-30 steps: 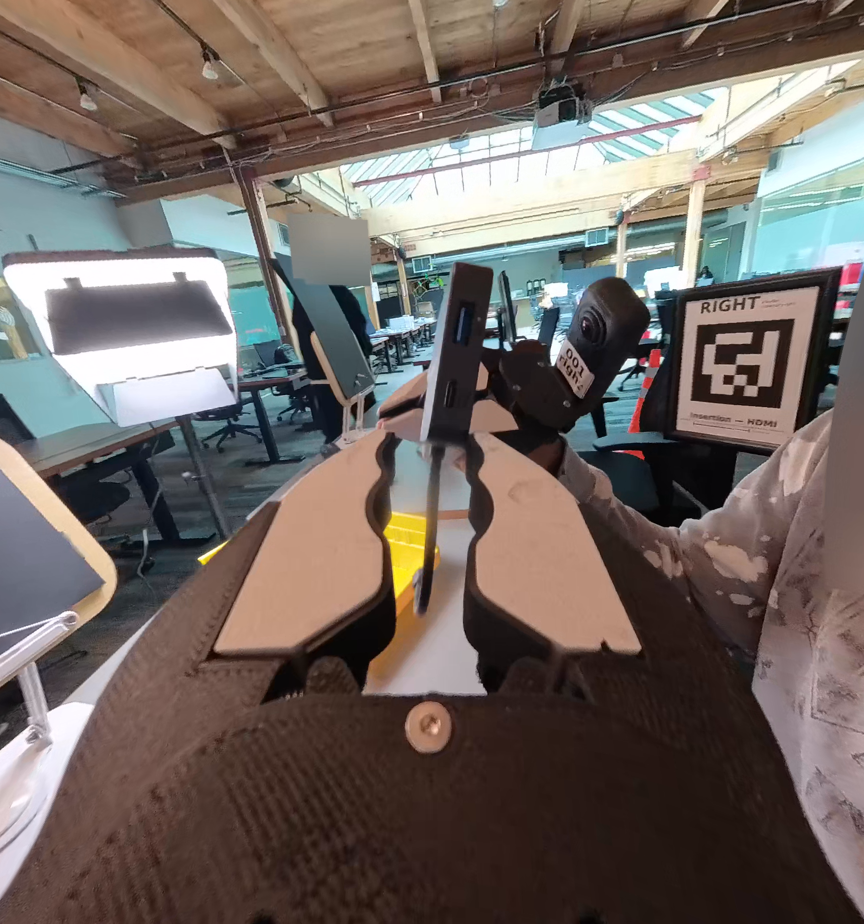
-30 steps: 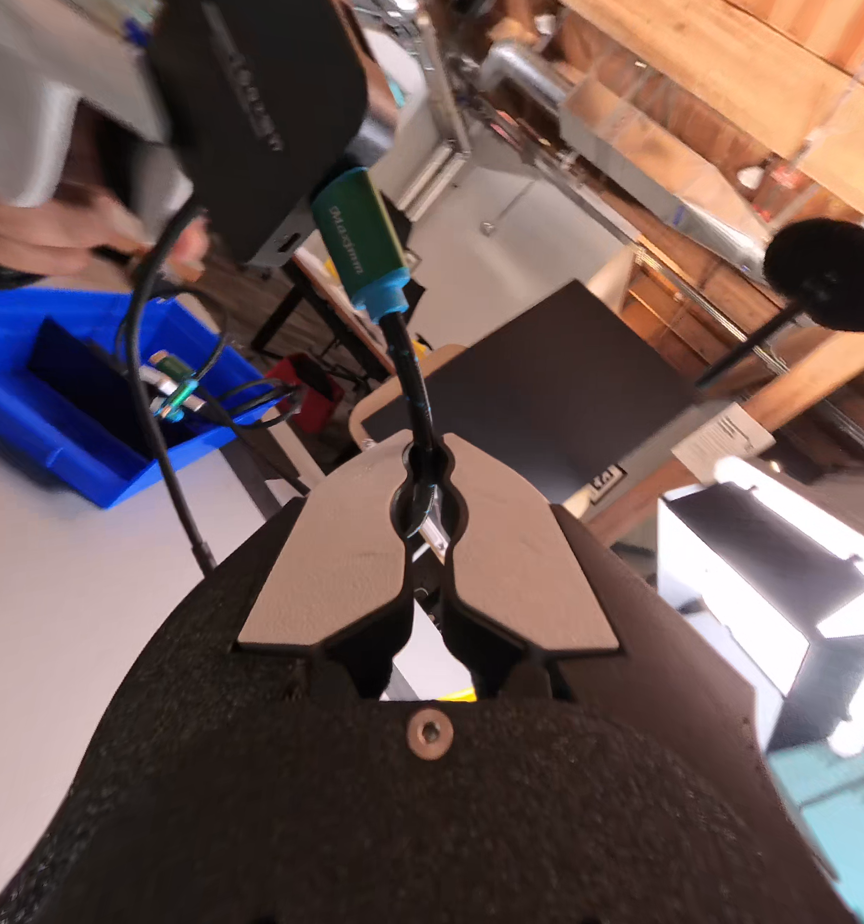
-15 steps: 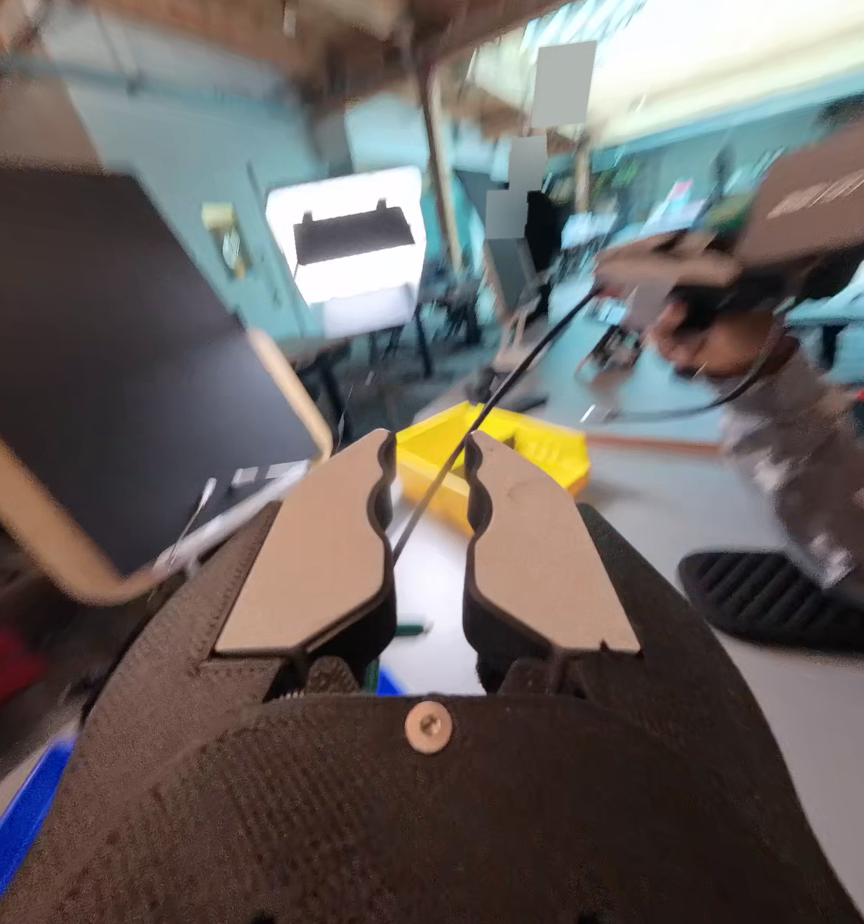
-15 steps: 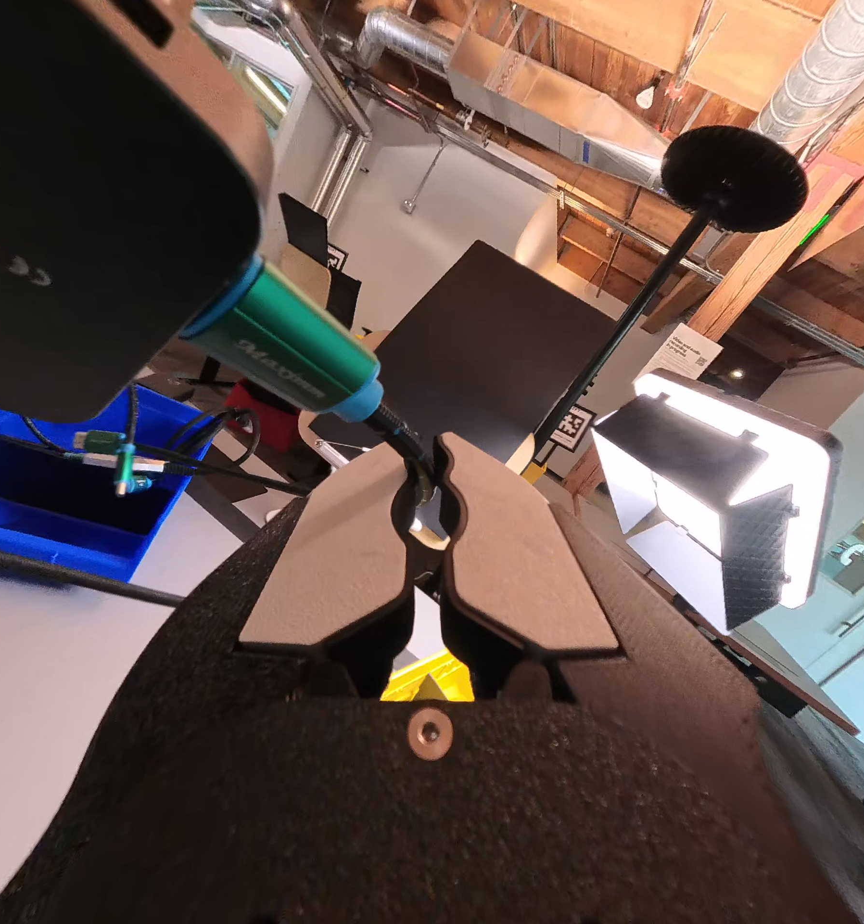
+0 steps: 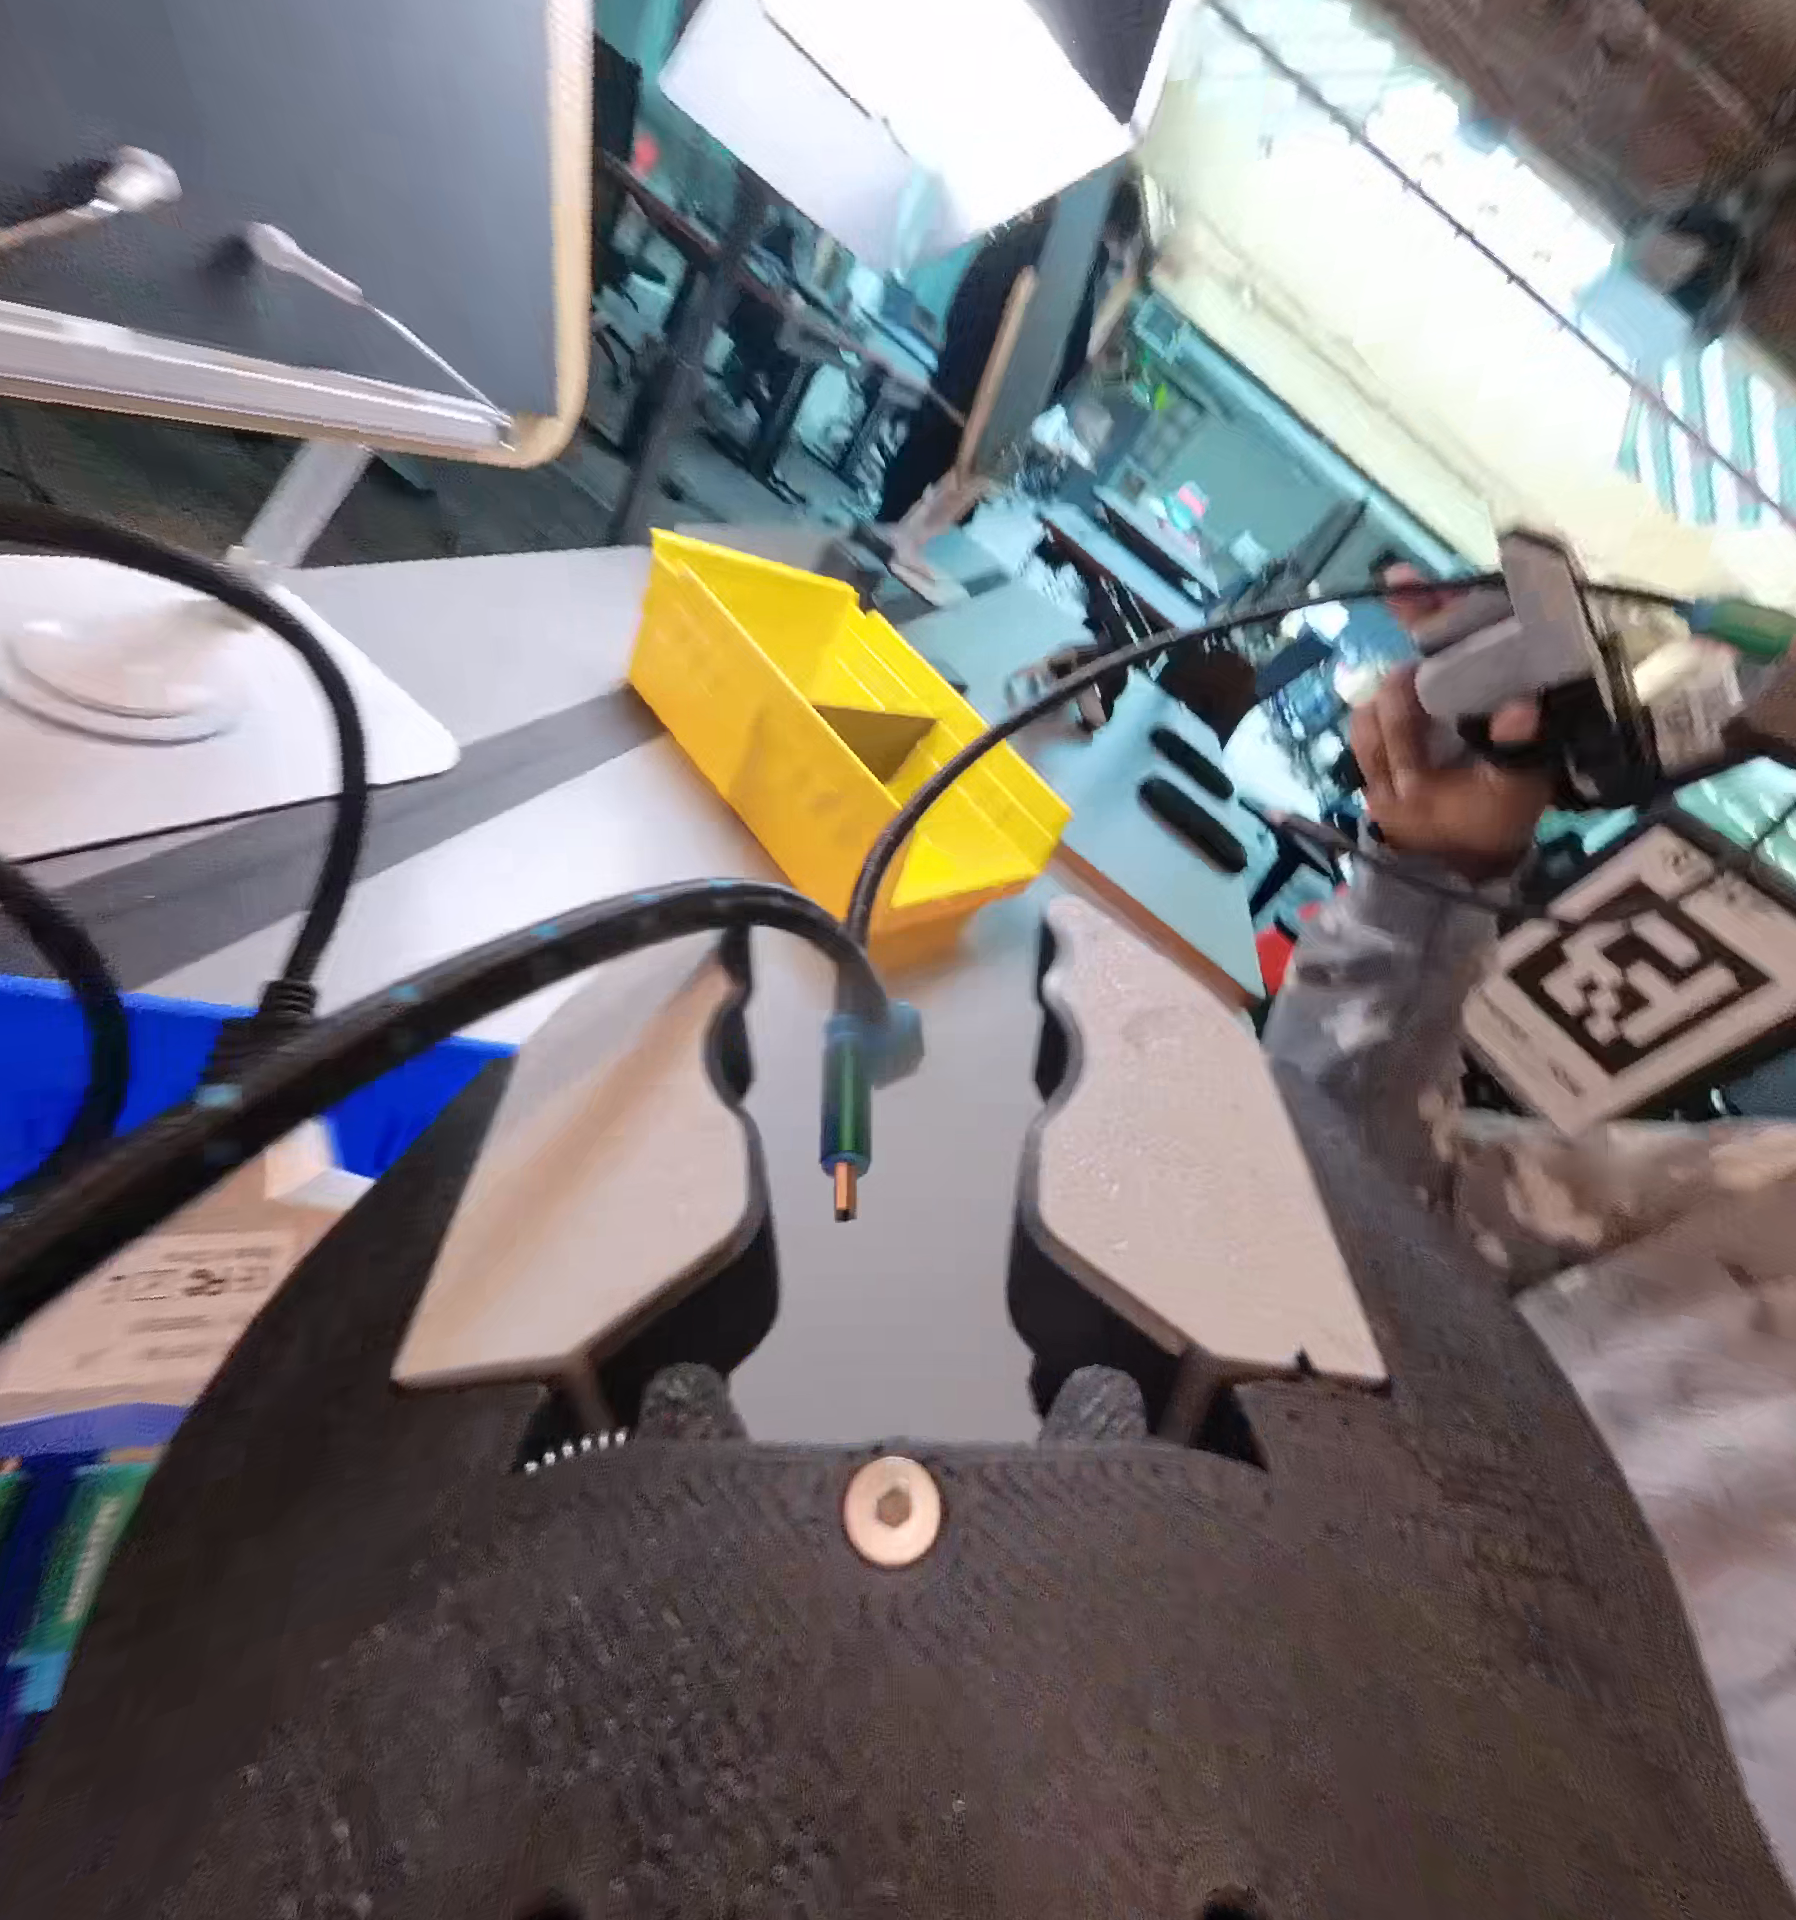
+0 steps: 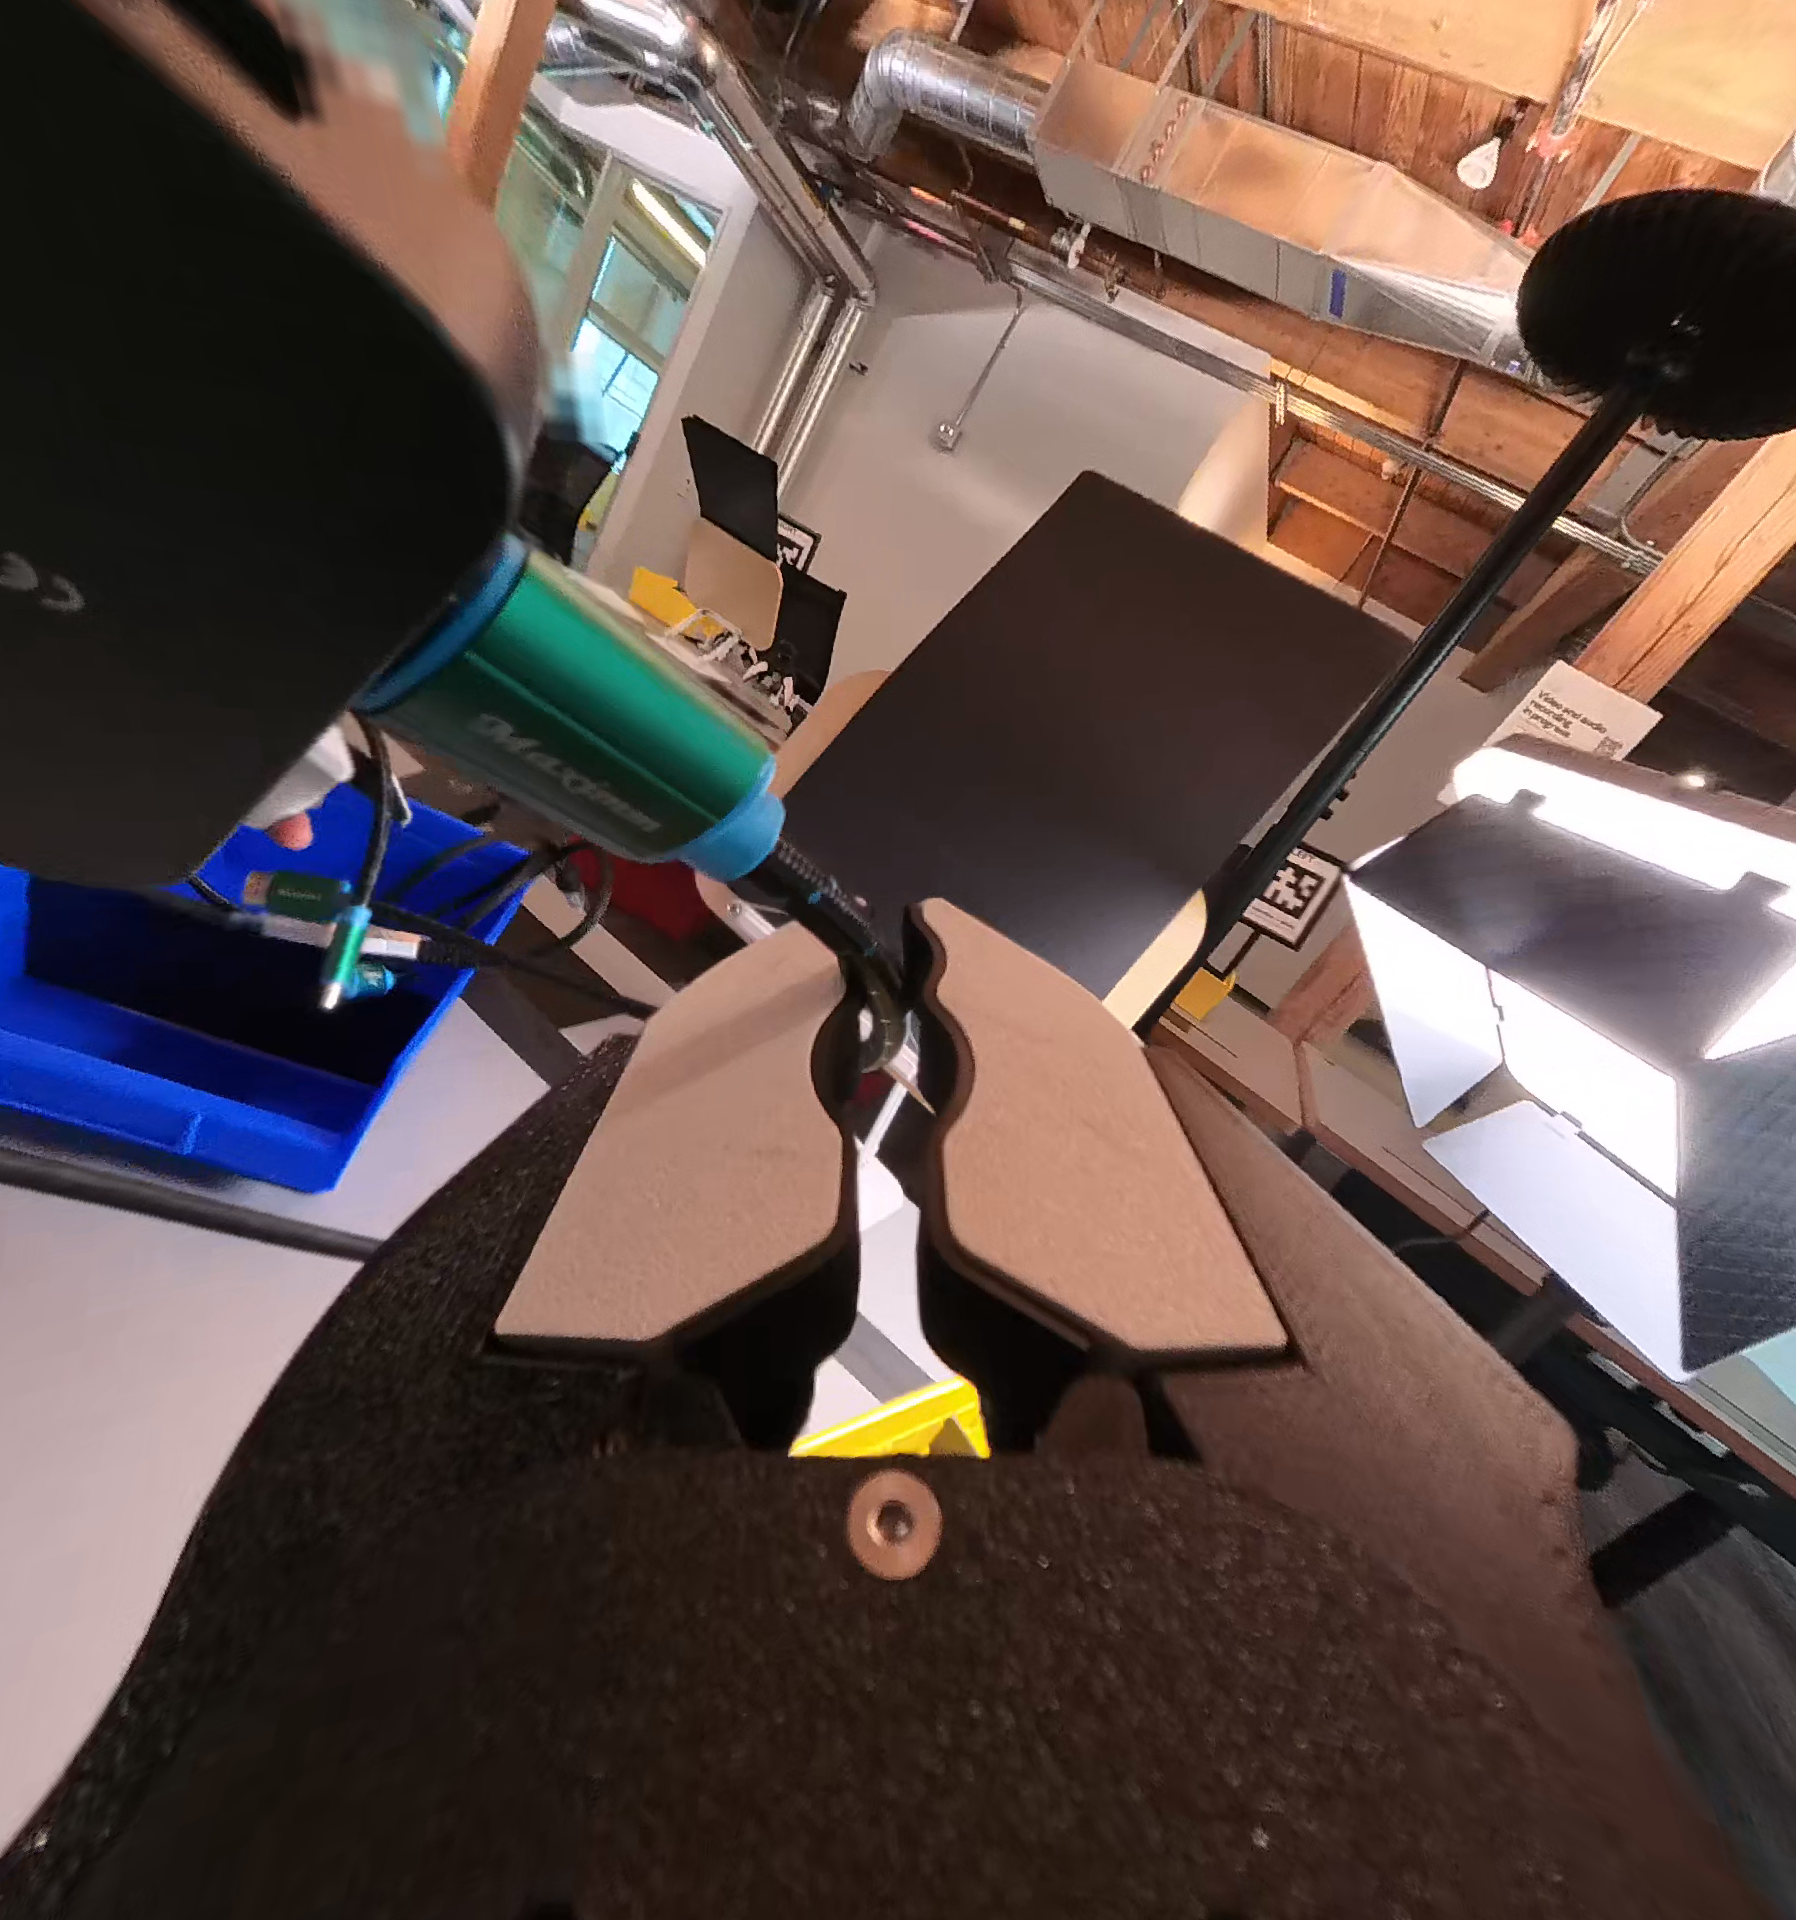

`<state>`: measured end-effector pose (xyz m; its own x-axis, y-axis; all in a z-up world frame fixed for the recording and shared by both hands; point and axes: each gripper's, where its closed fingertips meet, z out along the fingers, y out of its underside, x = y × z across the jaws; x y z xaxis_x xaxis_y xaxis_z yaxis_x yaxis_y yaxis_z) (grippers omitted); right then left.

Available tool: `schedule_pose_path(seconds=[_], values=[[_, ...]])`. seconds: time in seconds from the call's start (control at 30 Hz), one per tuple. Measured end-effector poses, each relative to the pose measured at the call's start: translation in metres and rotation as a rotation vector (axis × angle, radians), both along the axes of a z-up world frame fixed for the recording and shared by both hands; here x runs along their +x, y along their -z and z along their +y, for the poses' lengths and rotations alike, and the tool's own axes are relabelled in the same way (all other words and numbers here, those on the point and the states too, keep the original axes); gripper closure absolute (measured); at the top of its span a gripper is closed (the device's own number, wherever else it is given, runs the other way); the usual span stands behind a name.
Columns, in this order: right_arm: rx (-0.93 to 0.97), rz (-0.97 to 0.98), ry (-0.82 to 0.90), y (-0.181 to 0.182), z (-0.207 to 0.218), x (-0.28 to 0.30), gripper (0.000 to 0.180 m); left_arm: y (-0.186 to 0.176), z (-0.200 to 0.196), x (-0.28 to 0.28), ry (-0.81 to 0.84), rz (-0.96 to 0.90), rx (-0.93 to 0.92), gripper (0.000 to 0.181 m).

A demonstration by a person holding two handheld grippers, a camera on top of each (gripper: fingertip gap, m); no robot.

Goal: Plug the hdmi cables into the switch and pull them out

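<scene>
My left gripper (image 5: 889, 1081) stands wide apart and empty above the grey bench (image 5: 561, 831). Between its fingers, but touching neither, hangs a loose green HDMI plug (image 5: 844, 1101) on a black braided cable (image 5: 458, 997), gold tip pointing down toward the camera. A yellow bin (image 5: 832, 748) sits near the bench's far edge, and a blue bin (image 5: 21, 1060) lies at its left edge.

My right gripper (image 6: 886, 977) is closed narrowly on the cable (image 6: 852, 945) just behind a second green plug (image 6: 582, 738). That plug is seated in the black switch (image 6: 198, 416), which fills the upper left of the right wrist view, raised off the bench. In the left wrist view the switch shows far off at upper right, in a person's hand (image 5: 1434, 769). Spare plugs (image 6: 333, 935) lie in the blue bin.

I judge one cable is plugged in and the next is being fetched. The next move calls for closing my left fingers squarely on the hanging plug's body, then lining its tip up with a free port.

A second ago my left gripper was narrow, with the switch upright at its fingertips. Half a second ago only a thin cable ran between its fingers. Now it has swung down to the bench and opened wide. My right grip has hardly changed.
</scene>
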<state>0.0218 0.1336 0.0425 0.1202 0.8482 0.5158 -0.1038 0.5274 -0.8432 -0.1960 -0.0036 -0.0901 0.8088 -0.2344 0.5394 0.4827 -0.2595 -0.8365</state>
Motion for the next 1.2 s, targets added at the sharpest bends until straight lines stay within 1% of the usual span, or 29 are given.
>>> schedule_pose_path(seconds=[0.07,0.13,0.2,0.3,0.37,0.4,0.43,0.47,0.5,0.6,0.63,0.67,0.73,0.77,0.83,0.87,0.93,1.0,1.07,1.13,1.17,1.2], values=[[0.02,-0.036,0.01,0.009,0.005,-0.006,0.174,0.006,0.006,-0.021,-0.117,0.011,-0.004,0.168],[0.038,-0.089,0.002,0.023,0.01,-0.012,0.175,-0.006,0.005,-0.028,-0.147,-0.02,0.055,0.172],[0.047,-0.122,-0.008,0.035,0.014,-0.02,0.175,-0.025,0.0,-0.045,-0.213,-0.084,0.148,0.173],[-0.006,-0.156,-0.017,0.048,0.023,-0.032,0.175,-0.041,-0.012,-0.086,-0.315,-0.209,0.217,0.171],[-0.075,-0.161,-0.031,0.05,0.029,-0.034,0.175,-0.045,-0.017,-0.114,-0.342,-0.302,0.226,0.168],[-0.095,-0.164,-0.007,0.05,0.035,-0.035,0.176,-0.044,-0.016,-0.12,-0.311,-0.357,0.213,0.167],[-0.083,-0.168,0.049,0.051,0.042,-0.035,0.176,-0.047,-0.015,-0.118,-0.241,-0.426,0.212,0.169],[-0.055,-0.174,0.094,0.053,0.048,-0.035,0.176,-0.054,-0.015,-0.107,-0.127,-0.479,0.222,0.174],[-0.039,-0.189,0.122,0.056,0.052,-0.036,0.176,-0.064,-0.018,-0.093,-0.023,-0.484,0.252,0.174],[-0.051,-0.234,0.161,0.076,0.066,-0.048,0.176,-0.094,-0.042,-0.07,0.011,-0.34,0.442,0.175],[-0.069,-0.242,0.158,0.083,0.069,-0.054,0.176,-0.099,-0.05,-0.064,0.043,-0.344,0.48,0.175],[-0.094,-0.236,0.127,0.087,0.067,-0.059,0.177,-0.096,-0.052,-0.064,0.019,-0.354,0.472,0.174],[-0.147,-0.217,0.068,0.087,0.061,-0.063,0.178,-0.071,-0.046,-0.079,-0.138,-0.316,0.357,0.174],[-0.152,-0.199,0.065,0.082,0.061,-0.061,0.178,-0.056,-0.044,-0.088,-0.211,-0.295,0.283,0.174],[-0.153,-0.165,0.067,0.069,0.063,-0.049,0.177,-0.037,-0.047,-0.109,-0.337,-0.291,0.211,0.174],[-0.16,-0.147,0.057,0.062,0.063,-0.042,0.179,-0.03,-0.048,-0.121,-0.385,-0.293,0.185,0.174],[-0.199,-0.117,-0.019,0.049,0.053,-0.03,0.179,-0.013,-0.046,-0.144,-0.441,-0.277,0.073,0.172],[-0.223,-0.073,-0.08,0.036,0.042,-0.021,0.176,0.009,-0.04,-0.167,-0.474,-0.267,-0.076,0.17],[-0.212,-0.057,-0.105,0.028,0.033,-0.015,0.179,0.045,-0.035,-0.182,-0.474,-0.312,-0.286,0.163],[-0.187,-0.055,-0.099,0.025,0.028,-0.012,0.179,0.087,-0.039,-0.179,-0.409,-0.34,-0.537,0.149],[-0.176,-0.057,-0.095,0.024,0.027,-0.011,0.178,0.105,-0.047,-0.174,-0.376,-0.302,-0.673,0.144],[-0.17,-0.058,-0.091,0.024,0.027,-0.01,0.18,0.117,-0.056,-0.168,-0.338,-0.242,-0.787,0.145]])
